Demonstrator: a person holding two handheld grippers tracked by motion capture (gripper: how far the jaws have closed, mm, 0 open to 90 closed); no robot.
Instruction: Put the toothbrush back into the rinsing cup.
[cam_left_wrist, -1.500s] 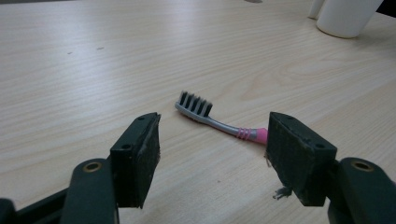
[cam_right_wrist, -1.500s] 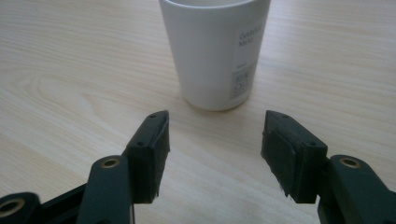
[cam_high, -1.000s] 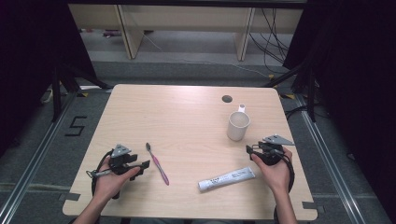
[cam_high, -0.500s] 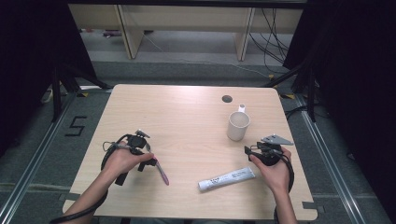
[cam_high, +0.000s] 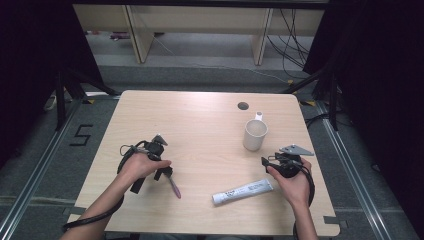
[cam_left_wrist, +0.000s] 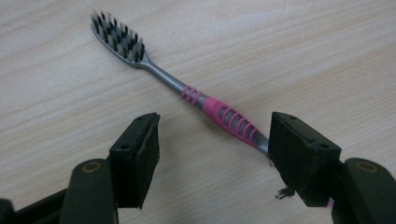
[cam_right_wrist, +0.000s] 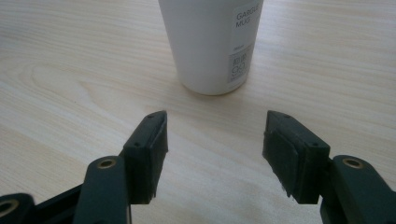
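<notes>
A pink-and-grey toothbrush (cam_left_wrist: 187, 91) lay flat on the pale wooden table (cam_high: 200, 125), running in the left gripper view from its dark bristled head at the upper left of the frame down to the lower right, where the handle passed behind the right-hand jaw. In the high view the toothbrush (cam_high: 174, 187) showed in the lower left part of the frame, its pink end poking out from under the left hand (cam_high: 140, 167).

The left gripper (cam_left_wrist: 212, 156) stood low over the brush with its jaws wide apart; they had just been opening, then eased back a little, and the handle crossed the gap between them without either pad pressing on it. In the high view the left gripper (cam_high: 162, 170) sat at the centre left of the tabletop, its cable looping back along the forearm.

At the lower right of the high view, the right gripper (cam_high: 267, 161) was held in the right hand (cam_high: 292, 182), jaws pointing toward the frame's upper left. Its own view showed the right gripper (cam_right_wrist: 212, 151) well open and holding nothing, bare wood between the pads, with a white mug (cam_right_wrist: 210, 44) labelled "GARGLE MUG" standing upright just beyond the jaw tips at the top centre.

In the high view that mug (cam_high: 255, 134) stood right of centre, near the right gripper. A white toothpaste tube (cam_high: 243, 191) lay on its side at the lower centre right, just beside the right hand and well apart from the toothbrush.
</notes>
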